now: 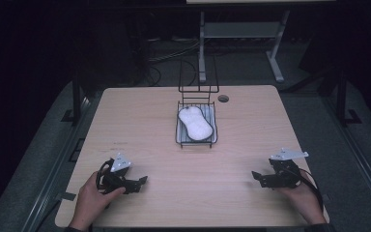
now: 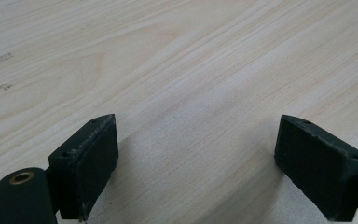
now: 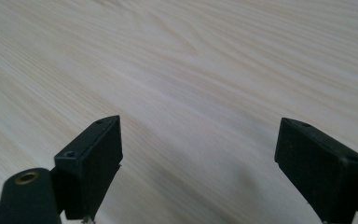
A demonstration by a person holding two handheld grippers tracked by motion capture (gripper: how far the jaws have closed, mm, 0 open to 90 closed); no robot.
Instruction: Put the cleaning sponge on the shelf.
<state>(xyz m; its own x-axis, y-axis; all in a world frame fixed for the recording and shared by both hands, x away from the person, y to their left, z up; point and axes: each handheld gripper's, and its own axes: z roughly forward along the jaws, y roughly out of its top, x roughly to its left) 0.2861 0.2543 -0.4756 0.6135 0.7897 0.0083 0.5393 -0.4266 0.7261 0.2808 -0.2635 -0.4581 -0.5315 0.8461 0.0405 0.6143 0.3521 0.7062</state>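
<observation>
Nearest the person, both hands rest low at the front edge of the counter (image 1: 140,140). The left claw (image 1: 142,181) lies at the front left, pointing inward; in the left gripper view its jaws stand wide apart, released, with only bare wood between them. The right claw (image 1: 256,176) sits at the front right, also pointing inward; the right gripper view shows its jaws spread just as wide, with nothing but wood grain between the pads.

Farther back, well apart from both claws, a wire rack (image 1: 178,137) stands at the middle of the counter, its tall back frame rising behind it. A white sponge (image 1: 194,123) lies flat in the rack's tray, a little askew.

Judging from how things lie, the sponge seems already set in the rack and both claws are clear of it, so the placing looks done. If anything is left, it would be to square the sponge in the tray.
</observation>
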